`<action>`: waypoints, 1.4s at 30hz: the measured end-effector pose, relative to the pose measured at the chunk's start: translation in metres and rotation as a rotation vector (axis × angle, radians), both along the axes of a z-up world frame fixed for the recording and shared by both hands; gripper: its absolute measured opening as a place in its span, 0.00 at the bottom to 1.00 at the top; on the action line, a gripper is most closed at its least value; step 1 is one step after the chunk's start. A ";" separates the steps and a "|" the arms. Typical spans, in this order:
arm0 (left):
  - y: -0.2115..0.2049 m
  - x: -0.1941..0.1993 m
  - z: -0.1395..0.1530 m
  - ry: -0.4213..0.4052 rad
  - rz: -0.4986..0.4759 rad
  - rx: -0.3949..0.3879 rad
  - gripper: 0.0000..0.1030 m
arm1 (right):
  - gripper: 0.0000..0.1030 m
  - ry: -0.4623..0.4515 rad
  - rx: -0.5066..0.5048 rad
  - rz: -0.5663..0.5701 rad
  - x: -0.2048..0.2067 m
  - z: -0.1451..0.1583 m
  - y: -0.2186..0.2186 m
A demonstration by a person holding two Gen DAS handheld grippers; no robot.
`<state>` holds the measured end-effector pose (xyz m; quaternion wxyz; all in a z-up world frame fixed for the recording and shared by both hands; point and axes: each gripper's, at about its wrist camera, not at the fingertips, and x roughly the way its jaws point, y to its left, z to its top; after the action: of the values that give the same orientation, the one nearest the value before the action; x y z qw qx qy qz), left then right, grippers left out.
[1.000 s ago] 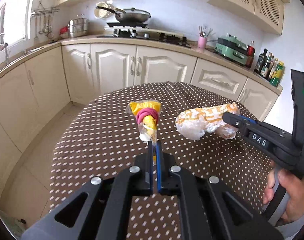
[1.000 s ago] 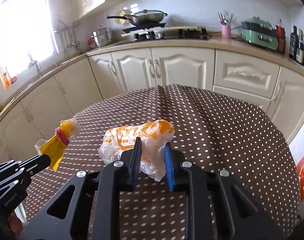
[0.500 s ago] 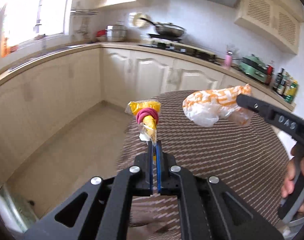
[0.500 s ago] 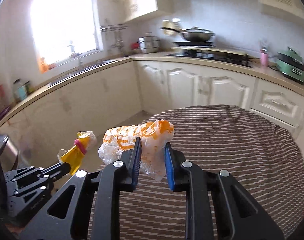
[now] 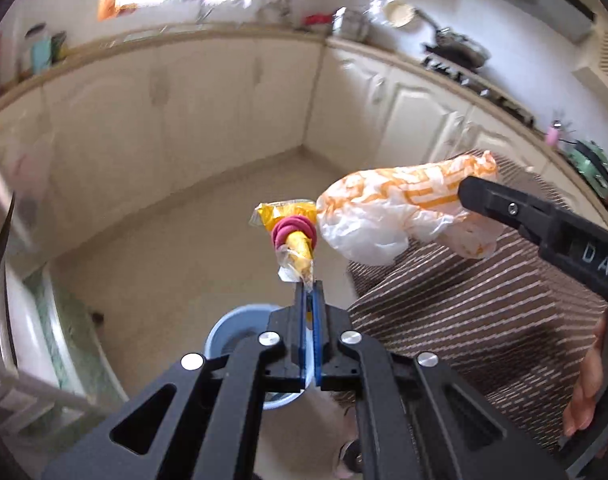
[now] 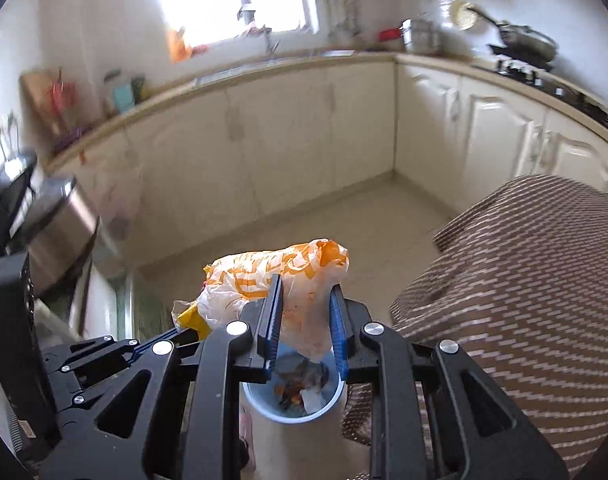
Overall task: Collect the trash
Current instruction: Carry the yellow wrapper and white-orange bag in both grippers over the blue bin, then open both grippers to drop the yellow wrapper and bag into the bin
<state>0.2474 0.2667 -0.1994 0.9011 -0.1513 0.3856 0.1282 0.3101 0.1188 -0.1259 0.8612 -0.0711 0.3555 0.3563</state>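
— Both of your hands have swung off the table since a second ago: back then the dotted brown tablecloth point(image 6: 536, 280) filled the middle of each view, and now it sits at the right edge, with cream floor tiles point(image 5: 175, 248) and the corner of the cabinets ahead.

— And what am I carrying?

— Your left gripper point(image 5: 311, 300) has its blue pads pressed together on the thin tail of a yellow wrapper point(image 5: 293, 240), which is bound with a dark pink band and stands up at the centre of the left view. Your right gripper point(image 6: 306, 320) is clamped on a crumpled orange-and-white plastic bag point(image 6: 271, 272); the bag bulges up and to the left of the pads, and a corner hangs down between them.

— How close are the two pieces?

— In the left view the bag sits just right of the wrapper, and their edges seem to touch. In the right view only a yellow corner of the wrapper peeps out at the bag's lower left.

— Where's the bin?

— A pale blue bin point(image 6: 291, 416) stands on the floor at the bottom centre of the right view, just below your right pads. Scraps already lie inside it. In the left view its rim point(image 5: 223, 324) shows just behind your left fingers, lower centre. Your hand point(image 5: 588, 384) on the right gripper's handle shows at the lower right edge there.
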 end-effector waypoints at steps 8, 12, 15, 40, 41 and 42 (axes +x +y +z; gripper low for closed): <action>0.036 -0.008 -0.079 0.142 0.049 -0.085 0.02 | 0.20 0.050 -0.162 0.033 -0.001 -0.083 0.051; 0.041 0.001 -0.114 0.213 0.046 -0.125 0.02 | 0.20 0.075 -0.223 0.019 0.008 -0.118 0.055; 0.042 0.014 -0.140 0.268 0.040 -0.156 0.02 | 0.20 0.101 -0.253 0.007 0.016 -0.141 0.057; 0.055 0.047 -0.167 0.347 0.062 -0.220 0.48 | 0.20 0.190 -0.306 -0.031 0.029 -0.198 0.069; 0.058 0.045 -0.167 0.353 0.076 -0.217 0.50 | 0.21 0.192 -0.306 -0.030 0.029 -0.198 0.069; 0.059 0.042 -0.167 0.354 0.085 -0.213 0.50 | 0.21 0.193 -0.308 -0.029 0.029 -0.199 0.069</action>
<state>0.2899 0.3257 -0.3666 0.7920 -0.2370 0.5424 0.1494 0.3388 0.1883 -0.3245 0.8070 -0.1624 0.4877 0.2906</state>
